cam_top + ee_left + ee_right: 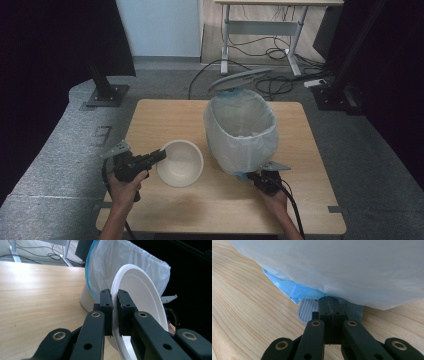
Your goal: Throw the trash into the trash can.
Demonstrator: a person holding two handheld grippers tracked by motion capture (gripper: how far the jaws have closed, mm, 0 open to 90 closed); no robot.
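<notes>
Pinched by its thin rim in the left gripper [114, 312], the white bowl [180, 163] could be cracked or dropped near the lined bin [241, 131], whose pedal [307, 310] is pressed by the closed, empty right gripper [329, 305].

Big lined bin [242, 131] blocking the middle and right of the table [165, 110], white bowl [180, 163] just left of it with a thin gap between, open wood far left, back left and along the near edge.
</notes>
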